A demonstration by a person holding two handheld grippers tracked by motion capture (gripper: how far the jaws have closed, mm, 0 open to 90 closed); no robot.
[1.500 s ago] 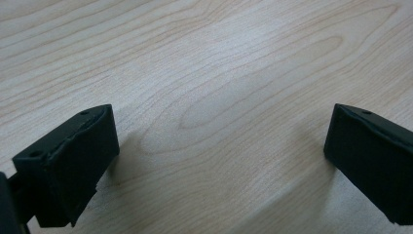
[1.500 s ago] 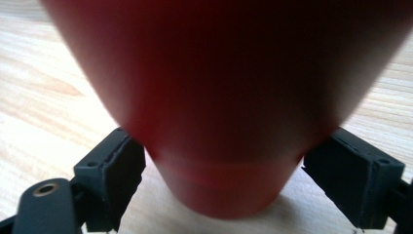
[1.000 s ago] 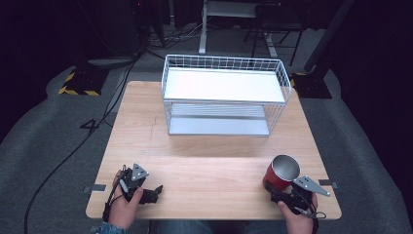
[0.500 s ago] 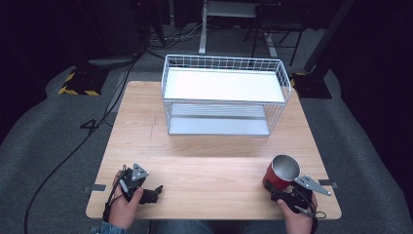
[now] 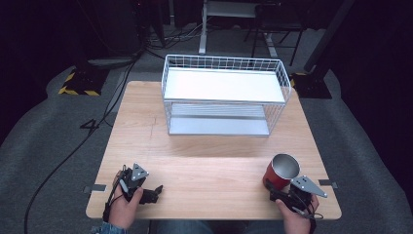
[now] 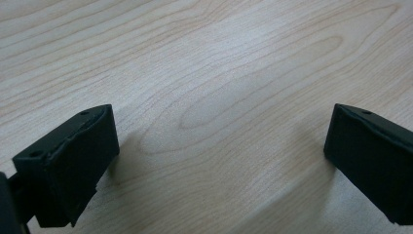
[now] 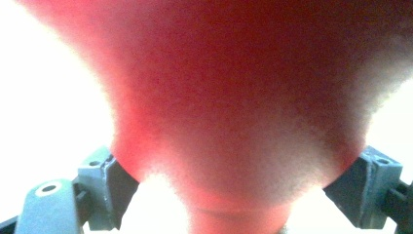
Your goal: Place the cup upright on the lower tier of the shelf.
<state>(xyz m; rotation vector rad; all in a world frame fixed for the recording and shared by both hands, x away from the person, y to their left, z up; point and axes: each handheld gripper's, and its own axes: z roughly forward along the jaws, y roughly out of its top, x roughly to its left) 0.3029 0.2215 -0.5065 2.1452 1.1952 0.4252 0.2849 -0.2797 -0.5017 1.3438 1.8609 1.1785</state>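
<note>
on the left, the left gripper [image 5: 155, 189] lay low on the wooden table [image 5: 209, 161] near its front edge, held in the person's left hand [image 5: 124, 207]. its jaws stood wide apart, with nothing but bare wood grain between them in the left gripper view.

past the middle of the table, well beyond both sets of jaws, stood a white wire shelf rack [image 5: 225, 97] with two levels, both bare.

on the right, the right gripper [image 5: 271, 187] sat near the table's front right corner, held in the person's right hand [image 5: 294, 217]. a red cup [image 5: 281, 171] with a shiny metal inside stood upright there, straight ahead of the jaws and touching them. in the right gripper view the cup [image 7: 234, 112] was a red blur between the two jaws, its sides meeting the pads on both sides. the jaws had just been closing, and they looked clamped on the lower part of the cup.

the step in hand seemed to be the grasp on the cup, just made. the next move would likely call for lifting it straight up while keeping it level, then carrying it forward toward the rack, with the grip firm enough that the round wall did not slip.
</note>
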